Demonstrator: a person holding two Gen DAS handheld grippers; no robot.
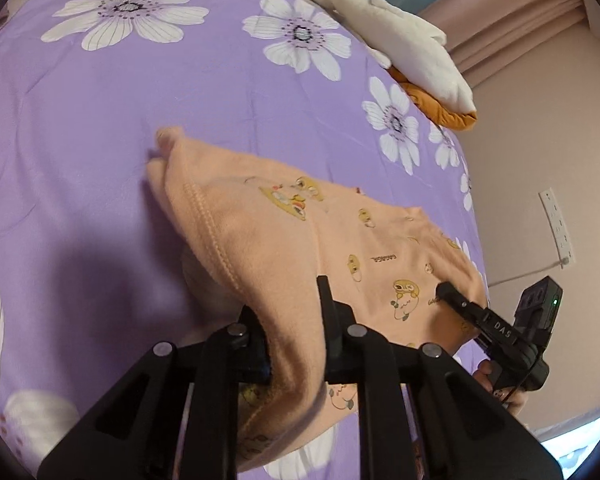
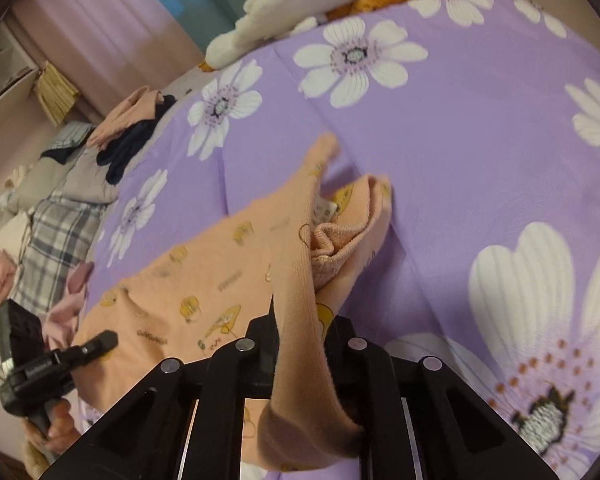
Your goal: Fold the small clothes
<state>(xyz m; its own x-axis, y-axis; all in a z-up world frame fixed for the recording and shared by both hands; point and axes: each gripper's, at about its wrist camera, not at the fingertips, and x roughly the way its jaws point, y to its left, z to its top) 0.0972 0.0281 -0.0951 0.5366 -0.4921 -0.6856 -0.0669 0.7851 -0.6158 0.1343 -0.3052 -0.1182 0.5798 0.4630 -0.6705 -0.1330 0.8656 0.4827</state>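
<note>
While the peach garment (image 1: 284, 240) is draping over both tools, we are seeing the left gripper (image 1: 296, 332) nearly closed, its jaws pinching a thick fold of the cloth that is running between them and hanging down toward the camera. The right gripper (image 2: 300, 344) is likewise nearly closed, its jaws clamping a ribbed band of the same garment, which is spilling over them. Ahead of both sets of jaws the rest of the garment is lying on the purple flowered bedspread (image 1: 100, 128), printed with small yellow cartoon figures. From the left wrist we are also seeing the right gripper off to the right of the jaws, its tip touching the cloth's far edge, and a wall socket strip (image 1: 556, 224) beyond. From the right wrist we are seeing what the other view is missing: the garment's bunched cuff with a white label ahead of the jaws, and a heap of other clothes (image 2: 60, 184) far to the left.
</note>
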